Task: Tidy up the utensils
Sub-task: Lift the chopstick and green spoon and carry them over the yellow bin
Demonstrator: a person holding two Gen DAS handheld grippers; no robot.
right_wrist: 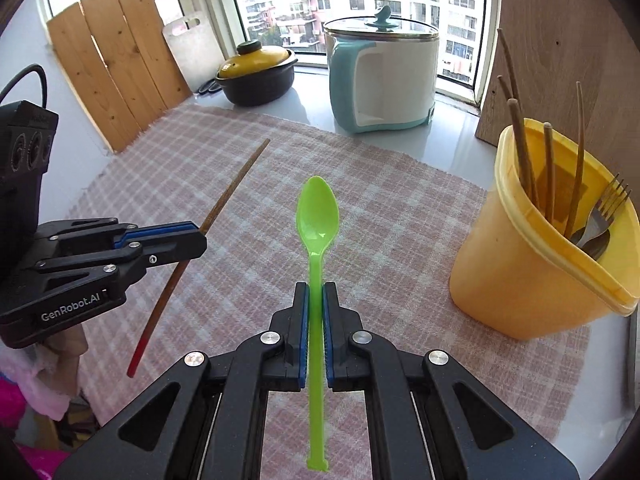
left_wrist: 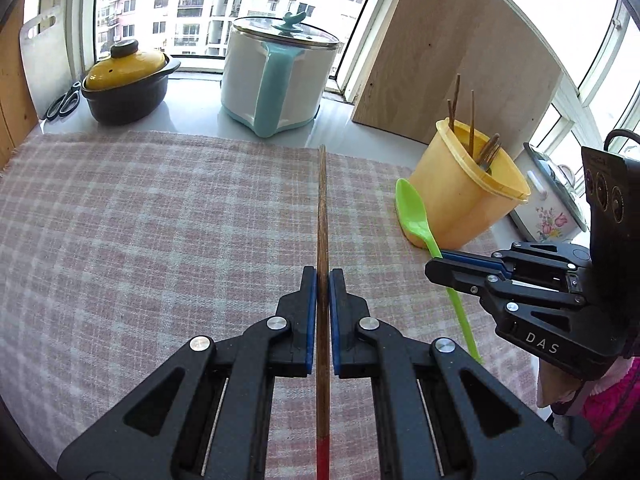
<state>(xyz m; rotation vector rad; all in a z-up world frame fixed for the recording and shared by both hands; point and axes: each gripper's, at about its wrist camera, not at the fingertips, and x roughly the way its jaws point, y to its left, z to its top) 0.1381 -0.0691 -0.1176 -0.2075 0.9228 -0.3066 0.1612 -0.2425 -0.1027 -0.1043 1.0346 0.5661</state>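
My left gripper (left_wrist: 323,280) is shut on a brown chopstick (left_wrist: 322,208) with a red end, held above the checked cloth; both show in the right wrist view, gripper (right_wrist: 198,238) and chopstick (right_wrist: 236,178). My right gripper (right_wrist: 315,294) is shut on a green plastic spoon (right_wrist: 318,212), bowl pointing forward; it shows in the left wrist view (left_wrist: 434,266) with the spoon (left_wrist: 412,212). A yellow utensil cup (right_wrist: 532,264) stands to the right, holding several chopsticks, a fork (right_wrist: 608,200) and a spoon; it shows in the left wrist view (left_wrist: 460,196).
A pink checked cloth (left_wrist: 160,220) covers the counter. At the back stand a white and teal pot (left_wrist: 276,76), a black pot with yellow lid (left_wrist: 126,84), scissors (left_wrist: 64,102) and a white cutting board (right_wrist: 192,48). A wooden board (left_wrist: 452,64) leans behind the cup.
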